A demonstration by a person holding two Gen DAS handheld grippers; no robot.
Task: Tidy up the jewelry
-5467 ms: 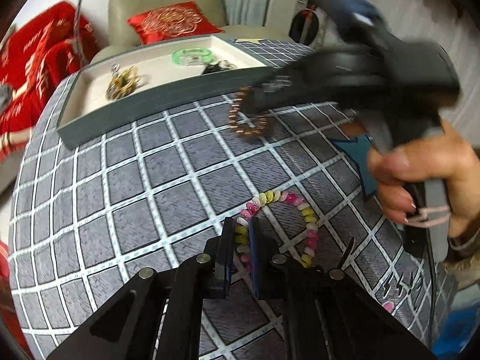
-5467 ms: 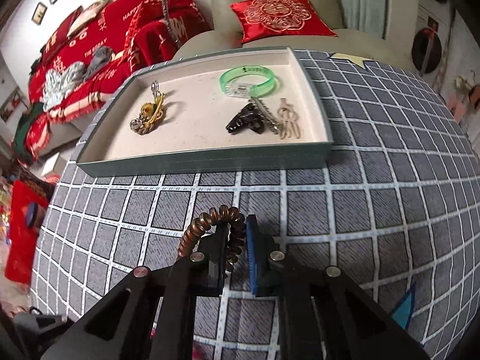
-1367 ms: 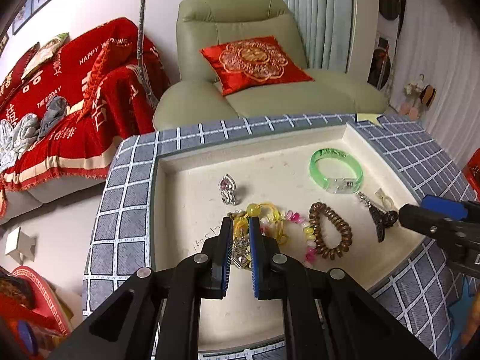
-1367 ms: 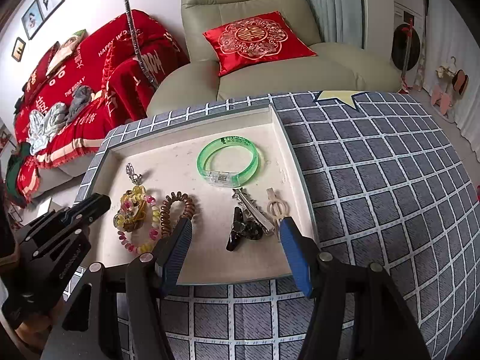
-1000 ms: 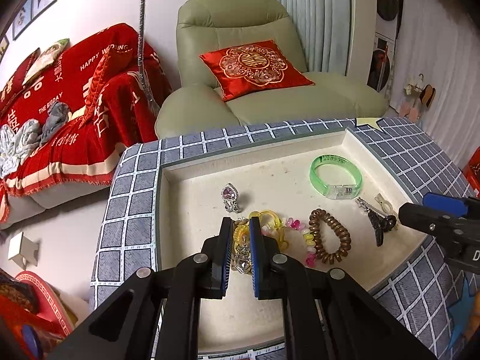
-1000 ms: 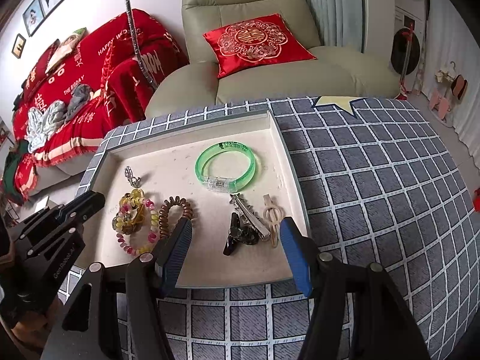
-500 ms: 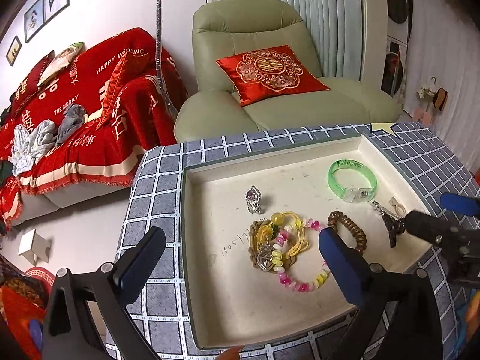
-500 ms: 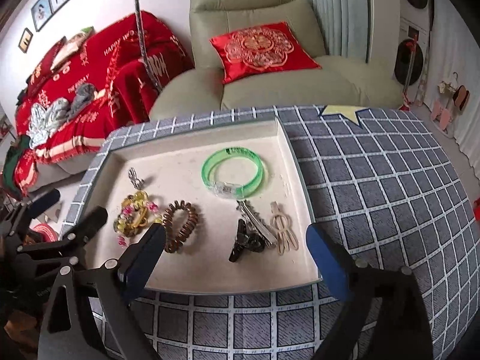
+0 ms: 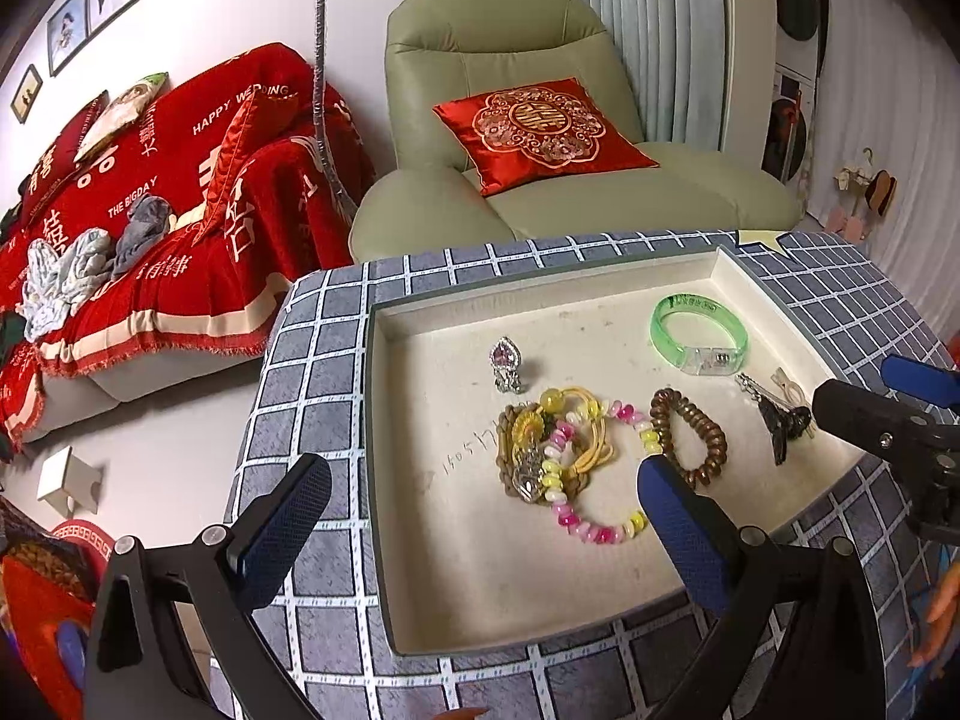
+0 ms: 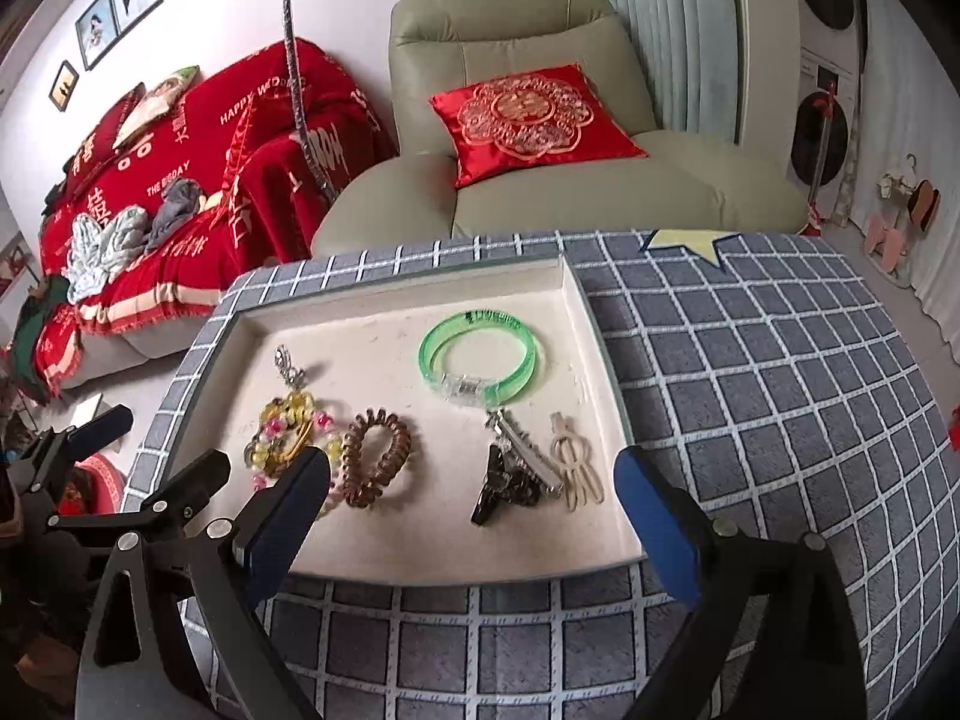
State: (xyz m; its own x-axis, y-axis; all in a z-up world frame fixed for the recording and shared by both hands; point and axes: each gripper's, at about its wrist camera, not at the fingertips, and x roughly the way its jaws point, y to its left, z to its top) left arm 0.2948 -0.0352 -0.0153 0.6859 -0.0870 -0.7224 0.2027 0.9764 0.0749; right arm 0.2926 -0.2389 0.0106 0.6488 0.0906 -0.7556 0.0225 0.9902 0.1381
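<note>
Beige tray (image 9: 384,480) holding all the jewelry
Left gripper (image 9: 480,498) and right gripper (image 10: 474,498) both gape wide, gripping nothing.

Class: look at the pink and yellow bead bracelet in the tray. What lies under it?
The bead bracelet drapes over a yellow corded charm bracelet on the tray. The parts of that bracelet beneath the beads are hidden.

Both tools share one build. The left gripper (image 9: 480,501) has matte black angular arms with triangular cut-outs, silver round screw heads at the pivots, and blue textured pads lining its fingers (image 9: 681,528). The right gripper (image 10: 471,510) looks the same; its pads (image 10: 657,522) seem smoother, perhaps blur.
</note>
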